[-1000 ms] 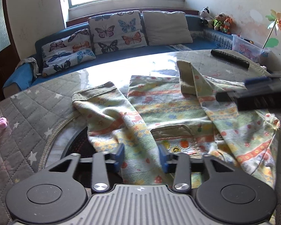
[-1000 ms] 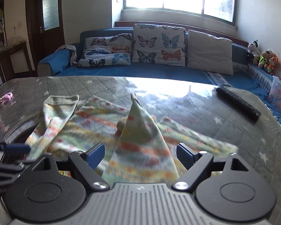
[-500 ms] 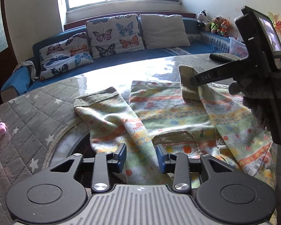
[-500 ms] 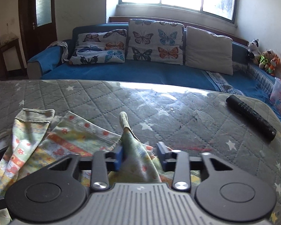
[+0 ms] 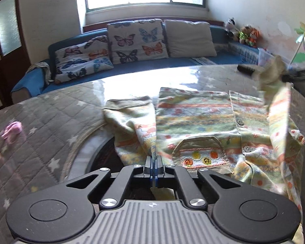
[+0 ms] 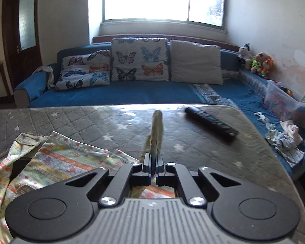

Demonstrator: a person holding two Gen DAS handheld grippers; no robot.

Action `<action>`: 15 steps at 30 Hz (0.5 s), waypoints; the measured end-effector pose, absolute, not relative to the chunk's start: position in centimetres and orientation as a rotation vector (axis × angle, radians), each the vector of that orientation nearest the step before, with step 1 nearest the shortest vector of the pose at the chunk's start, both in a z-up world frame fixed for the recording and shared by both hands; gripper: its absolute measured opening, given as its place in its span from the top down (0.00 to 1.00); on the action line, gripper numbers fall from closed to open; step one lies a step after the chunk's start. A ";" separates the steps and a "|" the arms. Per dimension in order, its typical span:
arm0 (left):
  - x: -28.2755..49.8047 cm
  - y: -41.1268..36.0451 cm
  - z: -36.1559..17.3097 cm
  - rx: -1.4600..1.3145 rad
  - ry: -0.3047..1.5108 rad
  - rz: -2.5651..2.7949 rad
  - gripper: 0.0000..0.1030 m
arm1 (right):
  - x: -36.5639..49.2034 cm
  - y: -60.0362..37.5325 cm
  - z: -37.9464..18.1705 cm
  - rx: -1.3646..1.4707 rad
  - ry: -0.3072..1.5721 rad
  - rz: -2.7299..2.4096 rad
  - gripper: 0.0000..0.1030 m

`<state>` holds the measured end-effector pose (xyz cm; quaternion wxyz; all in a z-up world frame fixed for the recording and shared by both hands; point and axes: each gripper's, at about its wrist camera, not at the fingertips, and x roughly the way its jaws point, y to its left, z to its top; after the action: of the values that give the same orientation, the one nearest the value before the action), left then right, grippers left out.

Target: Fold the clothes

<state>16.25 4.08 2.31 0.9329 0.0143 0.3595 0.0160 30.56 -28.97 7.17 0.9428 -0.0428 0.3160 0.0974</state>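
Observation:
A small striped, patterned child's shirt [image 5: 195, 122] lies spread on the grey quilted table cover [image 5: 50, 126]. My left gripper [image 5: 153, 163] is shut on the shirt's near edge beside the left sleeve [image 5: 128, 113]. My right gripper [image 6: 153, 162] is shut on the cuff of the right sleeve [image 6: 157, 128], which stands up from the jaws. In the left wrist view that sleeve [image 5: 274, 75] is lifted at the far right, above the shirt body. The shirt also shows in the right wrist view [image 6: 57, 162], at lower left.
A black remote [image 6: 210, 123] lies on the table's far right. A pink scrap [image 5: 11, 129] lies at the left. Behind the table is a blue sofa [image 6: 120, 92] with cushions, stuffed toys [image 6: 258, 63] and loose clothes [image 6: 284, 140].
Both grippers have closed on the shirt. The right one has pulled the right sleeve up and out to the right, uncovering the shirt front. The left has closed on the near edge.

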 end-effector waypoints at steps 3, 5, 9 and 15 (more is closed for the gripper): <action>14.1 4.9 3.0 0.016 0.723 0.053 0.98 | 27.7 -31.6 8.0 -0.062 0.624 0.156 0.97; 12.4 5.5 3.3 0.006 0.720 0.067 0.98 | 25.4 -34.0 8.4 -0.038 0.606 0.121 0.97; 8.9 6.5 3.5 -0.033 0.727 0.077 0.99 | 22.3 -36.6 8.5 -0.018 0.599 0.080 0.97; 3.9 7.0 4.0 -0.069 0.726 0.071 0.99 | 17.9 -41.3 7.8 0.014 0.606 -0.007 0.97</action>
<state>3.88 6.98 4.00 0.9337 -0.0337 0.3547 0.0348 17.88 -41.28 7.82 0.9543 0.0067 0.2986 -0.0034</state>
